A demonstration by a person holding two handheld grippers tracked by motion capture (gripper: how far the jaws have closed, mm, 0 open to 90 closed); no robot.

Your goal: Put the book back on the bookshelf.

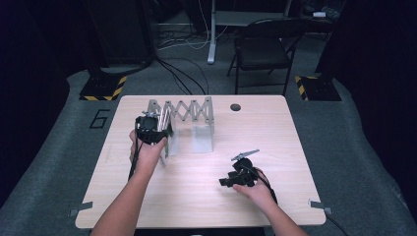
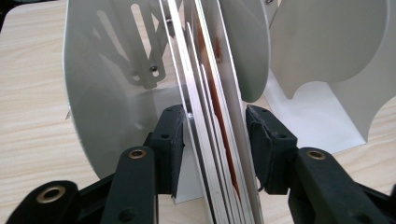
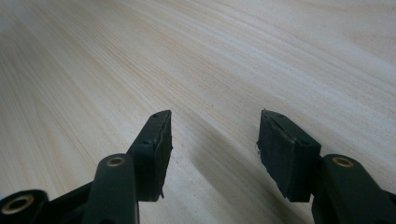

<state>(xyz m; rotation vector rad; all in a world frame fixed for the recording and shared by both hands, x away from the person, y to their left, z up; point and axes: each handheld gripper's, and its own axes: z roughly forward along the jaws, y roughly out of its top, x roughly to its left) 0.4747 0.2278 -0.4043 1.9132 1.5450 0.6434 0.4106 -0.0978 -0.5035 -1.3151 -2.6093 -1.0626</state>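
**A:** Two jaws are seen at the folded end of the metal rack [image 1: 189, 118]. How is the left gripper [image 1: 150, 129] set there?

**B:** It is held at the 9 o'clock end of the rack. Its jaws are opened only a little and are placed on both sides of the packed plates [image 2: 212, 116]. The plates lie between the pads, but a firm squeeze is not seen: small gaps are visible between the plates, so the hold is judged to be loose.

**A:** Why is that end chosen?

**B:** The plates are joined by a scissor lattice, so it is supposed that the rack is stretched or folded from its end. The end at 3 o'clock is already spread out and stands on its own feet.

**A:** And the right gripper [image 1: 237, 176]?

**B:** It is rested low at 4 o'clock on the table [image 1: 196, 206], well apart from the rack. Its jaws are parted and nothing is held between them; bare wood is seen under them. It is probably parked there so that the left hand is not disturbed.

**A:** Where is the rack found on the table?

**B:** At about 11 o'clock from the centre of the table, near the far edge.

**A:** Can any writing be read?

**B:** No brand or label is found on the rack; a red-brown stain [image 2: 215, 88] is noticed on one plate. On the floor [image 1: 59, 162], at 9 o'clock from the table, a large figure 6 [image 1: 101, 119] is marked.
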